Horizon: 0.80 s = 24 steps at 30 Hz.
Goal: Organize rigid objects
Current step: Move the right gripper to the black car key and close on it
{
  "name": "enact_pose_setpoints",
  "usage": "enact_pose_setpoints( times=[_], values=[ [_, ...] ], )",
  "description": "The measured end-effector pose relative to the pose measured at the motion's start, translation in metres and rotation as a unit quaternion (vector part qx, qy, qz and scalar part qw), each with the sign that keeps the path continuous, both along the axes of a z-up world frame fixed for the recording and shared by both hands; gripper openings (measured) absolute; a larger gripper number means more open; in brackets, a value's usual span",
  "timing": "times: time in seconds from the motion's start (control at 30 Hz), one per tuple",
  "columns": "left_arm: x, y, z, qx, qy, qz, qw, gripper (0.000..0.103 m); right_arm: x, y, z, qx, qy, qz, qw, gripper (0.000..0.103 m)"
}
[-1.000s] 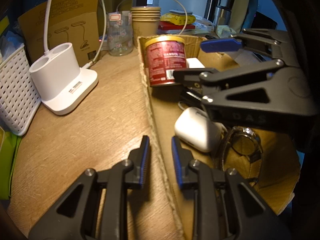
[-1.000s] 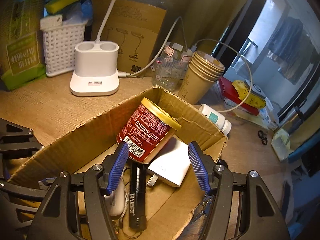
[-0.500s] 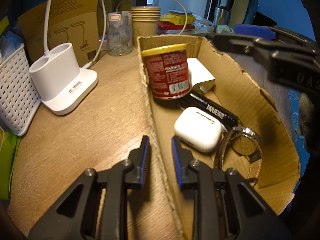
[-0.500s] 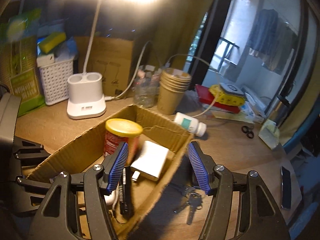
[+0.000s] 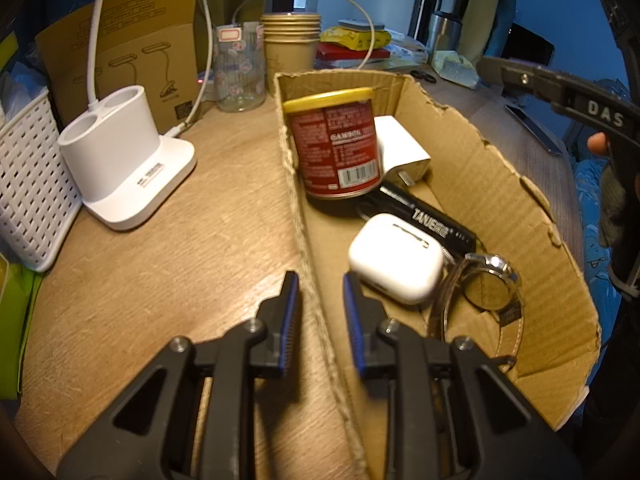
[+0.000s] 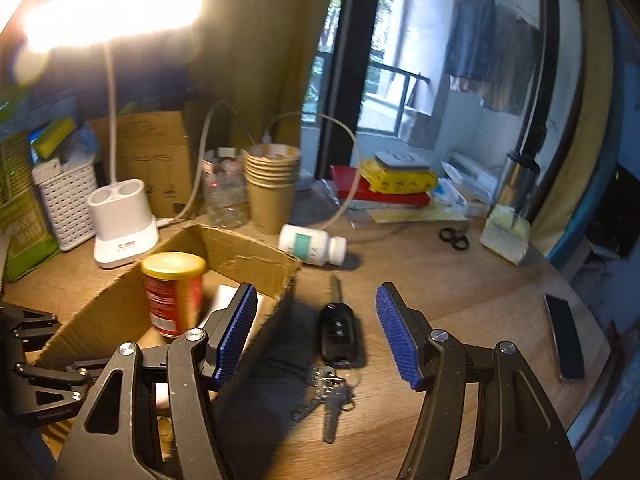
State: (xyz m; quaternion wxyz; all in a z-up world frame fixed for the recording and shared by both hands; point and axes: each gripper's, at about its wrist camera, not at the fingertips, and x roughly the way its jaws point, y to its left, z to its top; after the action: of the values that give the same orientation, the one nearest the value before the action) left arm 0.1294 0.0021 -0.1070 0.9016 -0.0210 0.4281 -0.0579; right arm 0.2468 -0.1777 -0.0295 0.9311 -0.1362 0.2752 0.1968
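Note:
A cardboard box [image 5: 492,184] on the wooden desk holds a red can [image 5: 336,144], a white charger [image 5: 400,148], a black flashlight [image 5: 432,224], a white earbud case [image 5: 396,264] and a wristwatch [image 5: 492,284]. My left gripper [image 5: 318,312] is shut on the box's left wall [image 5: 298,216], one finger on each side. My right gripper [image 6: 316,328] is open and empty, held above a black car key [image 6: 339,332] with a key bunch [image 6: 330,396] beside the box [image 6: 240,248]. A white pill bottle [image 6: 312,245] lies behind the key.
A white lamp base [image 5: 120,160], white basket [image 5: 28,176], glass jar [image 5: 239,68] and stacked paper cups [image 5: 290,46] stand behind the box. A phone [image 6: 564,336], scissors [image 6: 454,237] and stacked books [image 6: 384,188] lie to the right.
My right gripper has left the box, risen and swung right to over the car key. The red can now stands upright. My left gripper has not moved.

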Motion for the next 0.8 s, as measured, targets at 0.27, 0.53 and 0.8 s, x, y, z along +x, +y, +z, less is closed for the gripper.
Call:
enact_pose_setpoints(
  times=[0.27,0.53,0.8],
  values=[
    [0.0,0.0,0.0,0.0,0.0,0.0,1.0,0.024,0.024,-0.011,-0.026,-0.004,0.031,-0.019,0.999,0.066],
    [0.0,0.0,0.0,0.0,0.0,0.0,1.0,0.024,0.046,-0.009,-0.053,-0.018,0.06,-0.026,0.998,0.066],
    [0.0,0.0,0.0,0.0,0.0,0.0,1.0,0.024,0.055,-0.008,-0.063,-0.025,0.068,-0.029,0.997,0.066]
  ],
)
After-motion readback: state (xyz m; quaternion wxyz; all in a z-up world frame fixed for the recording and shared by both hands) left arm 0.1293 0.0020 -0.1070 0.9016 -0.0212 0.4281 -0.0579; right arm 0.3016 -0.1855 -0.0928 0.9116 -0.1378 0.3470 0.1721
